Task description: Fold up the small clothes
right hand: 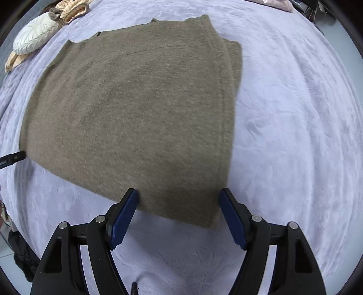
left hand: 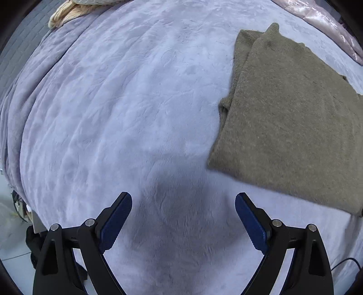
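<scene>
Bedding comes first: a pale lilac plush blanket (left hand: 127,109) covers the whole work surface and fills most of both wrist views, with soft creases running along its left side. On it lies the task item, an olive-brown knitted garment (right hand: 136,109), folded flat into a rough rectangle; a doubled edge shows along its right side in the right wrist view, and a folded-under layer shows along its left side in the left wrist view (left hand: 290,118). A pinkish satin quilt (left hand: 329,25) lies at the far right edge of the bed. At the far left corner sit a white embossed cushion (right hand: 34,36) and, touching it, a cream-yellow bundle of cloth (right hand: 72,11). The right gripper (right hand: 179,195) hangs just above the near edge of the garment, its jaws spread wide and straddling the near right corner, nothing between the blue pads (right hand: 122,222). The left gripper (left hand: 183,199) hovers over bare blanket to the left of the garment, jaws likewise spread apart and holding nothing; its shadow falls on the blanket beneath. A black fingertip of the left gripper (right hand: 13,157) shows at the left edge of the right wrist view, just beside the garment's near left corner.
</scene>
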`<state>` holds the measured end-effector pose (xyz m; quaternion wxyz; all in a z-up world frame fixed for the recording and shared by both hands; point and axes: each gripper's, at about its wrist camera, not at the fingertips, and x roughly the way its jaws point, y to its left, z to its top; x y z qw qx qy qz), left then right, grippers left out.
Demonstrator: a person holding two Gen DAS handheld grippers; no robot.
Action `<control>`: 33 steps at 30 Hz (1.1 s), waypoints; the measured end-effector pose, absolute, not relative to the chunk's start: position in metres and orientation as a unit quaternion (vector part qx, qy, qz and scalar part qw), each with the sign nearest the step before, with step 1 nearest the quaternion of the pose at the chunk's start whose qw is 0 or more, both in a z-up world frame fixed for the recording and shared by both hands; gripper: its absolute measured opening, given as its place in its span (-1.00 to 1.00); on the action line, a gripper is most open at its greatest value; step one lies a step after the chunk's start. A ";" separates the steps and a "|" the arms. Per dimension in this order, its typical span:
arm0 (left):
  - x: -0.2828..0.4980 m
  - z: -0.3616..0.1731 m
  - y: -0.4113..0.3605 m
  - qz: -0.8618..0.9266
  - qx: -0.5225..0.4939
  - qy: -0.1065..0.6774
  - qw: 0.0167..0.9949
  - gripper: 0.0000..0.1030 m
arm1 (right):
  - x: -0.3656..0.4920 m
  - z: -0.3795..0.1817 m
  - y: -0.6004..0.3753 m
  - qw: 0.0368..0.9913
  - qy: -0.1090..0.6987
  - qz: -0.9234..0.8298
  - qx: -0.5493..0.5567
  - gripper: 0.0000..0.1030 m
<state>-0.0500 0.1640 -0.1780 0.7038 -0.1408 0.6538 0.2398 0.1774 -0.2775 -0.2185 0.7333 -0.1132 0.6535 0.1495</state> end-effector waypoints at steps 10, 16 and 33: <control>-0.085 -0.089 0.104 0.239 -0.146 0.610 0.742 0.81 | 0.156 -0.151 -0.327 0.763 0.626 0.159 -0.019 0.51; -0.074 -0.059 0.085 0.217 -0.126 0.589 0.768 0.81 | 0.162 -0.106 -0.313 0.785 0.597 0.156 -0.052 0.51; -0.067 -0.040 0.131 0.165 -0.094 0.528 0.827 0.82 | 0.124 0.046 -0.193 0.932 0.337 0.130 -0.042 0.99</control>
